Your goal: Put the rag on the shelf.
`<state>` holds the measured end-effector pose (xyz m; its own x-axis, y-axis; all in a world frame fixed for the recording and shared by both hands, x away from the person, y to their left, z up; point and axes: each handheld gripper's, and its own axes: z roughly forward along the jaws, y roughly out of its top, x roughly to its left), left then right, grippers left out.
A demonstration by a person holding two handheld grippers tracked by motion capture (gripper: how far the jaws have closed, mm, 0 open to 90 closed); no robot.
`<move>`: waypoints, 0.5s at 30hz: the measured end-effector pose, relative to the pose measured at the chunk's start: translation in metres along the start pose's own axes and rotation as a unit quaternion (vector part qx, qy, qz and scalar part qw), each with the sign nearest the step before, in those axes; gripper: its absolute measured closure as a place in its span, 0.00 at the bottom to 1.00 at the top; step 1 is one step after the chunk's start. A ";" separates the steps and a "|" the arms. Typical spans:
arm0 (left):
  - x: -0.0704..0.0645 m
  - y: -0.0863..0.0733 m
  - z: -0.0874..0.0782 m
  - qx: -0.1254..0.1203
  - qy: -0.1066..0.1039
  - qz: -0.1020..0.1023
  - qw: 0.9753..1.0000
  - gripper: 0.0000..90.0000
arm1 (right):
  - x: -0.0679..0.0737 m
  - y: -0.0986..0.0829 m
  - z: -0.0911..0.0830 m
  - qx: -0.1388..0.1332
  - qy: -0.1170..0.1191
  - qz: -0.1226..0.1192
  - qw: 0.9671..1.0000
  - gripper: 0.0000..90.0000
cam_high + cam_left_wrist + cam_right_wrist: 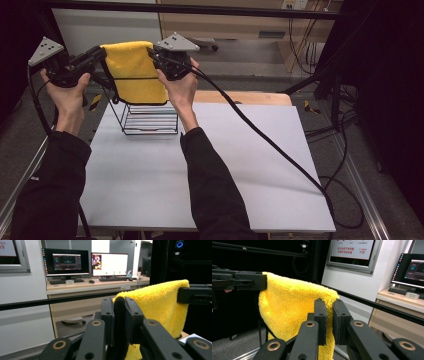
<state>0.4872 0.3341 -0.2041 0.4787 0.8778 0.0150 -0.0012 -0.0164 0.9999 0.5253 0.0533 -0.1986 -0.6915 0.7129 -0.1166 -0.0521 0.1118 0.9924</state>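
Yellow towel (134, 70) held up over a wire rack (148, 119).
The left gripper (100, 54) and right gripper (152, 54) each pinch a top corner; the towel's lower edge seems to hang against the rack.

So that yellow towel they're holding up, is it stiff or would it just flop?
Probably floppy: the yellow towel sags between the left claw and right claw, hanging over the wire rack. It looks fluffy, so likely light and unlikely to slip.
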 end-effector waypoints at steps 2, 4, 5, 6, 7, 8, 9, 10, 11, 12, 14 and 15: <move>-0.003 -0.002 -0.003 -0.001 -0.003 0.005 1.000 0.88 | 0.000 -0.002 -0.003 0.001 0.003 -0.003 1.000 0.92; -0.003 -0.004 -0.007 0.002 -0.009 0.008 1.000 0.87 | 0.002 -0.004 -0.006 0.002 0.007 -0.008 1.000 0.92; -0.004 -0.005 -0.008 0.003 -0.011 0.006 1.000 0.87 | 0.002 -0.005 -0.008 0.003 0.010 -0.012 1.000 0.92; -0.005 -0.006 -0.010 0.007 -0.013 0.008 1.000 0.87 | 0.003 -0.006 -0.009 0.003 0.011 -0.011 1.000 0.92; -0.006 -0.007 -0.011 0.008 -0.015 0.009 1.000 0.87 | 0.004 -0.007 -0.011 0.005 0.013 -0.012 1.000 0.92; -0.007 -0.009 -0.013 0.009 -0.017 0.008 1.000 0.87 | 0.005 -0.009 -0.012 0.006 0.015 -0.013 1.000 0.92; -0.007 -0.010 -0.015 0.012 -0.018 0.009 1.000 0.87 | 0.006 -0.010 -0.014 0.007 0.016 -0.013 1.000 0.92; -0.008 -0.011 -0.016 0.014 -0.018 0.008 1.000 0.87 | 0.007 -0.011 -0.015 0.008 0.018 -0.015 1.000 0.92; -0.009 -0.013 -0.017 0.019 -0.019 0.007 1.000 0.87 | 0.008 -0.012 -0.016 0.010 0.019 -0.016 1.000 0.92; -0.009 -0.014 -0.018 0.021 -0.020 0.005 1.000 0.87 | 0.009 -0.013 -0.017 0.012 0.021 -0.019 1.000 0.92; -0.009 -0.016 -0.021 0.024 -0.023 0.001 0.999 0.87 | 0.012 -0.014 -0.020 0.016 0.024 -0.022 0.999 0.92; -0.010 -0.017 -0.023 0.027 -0.025 -0.002 0.999 0.87 | 0.013 -0.014 -0.021 0.018 0.027 -0.024 0.999 0.92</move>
<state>0.4626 0.3368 -0.2210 0.5210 0.8535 0.0087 0.0473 -0.0391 0.9981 0.5022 0.0465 -0.2131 -0.7265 0.6682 -0.1601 -0.0605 0.1698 0.9836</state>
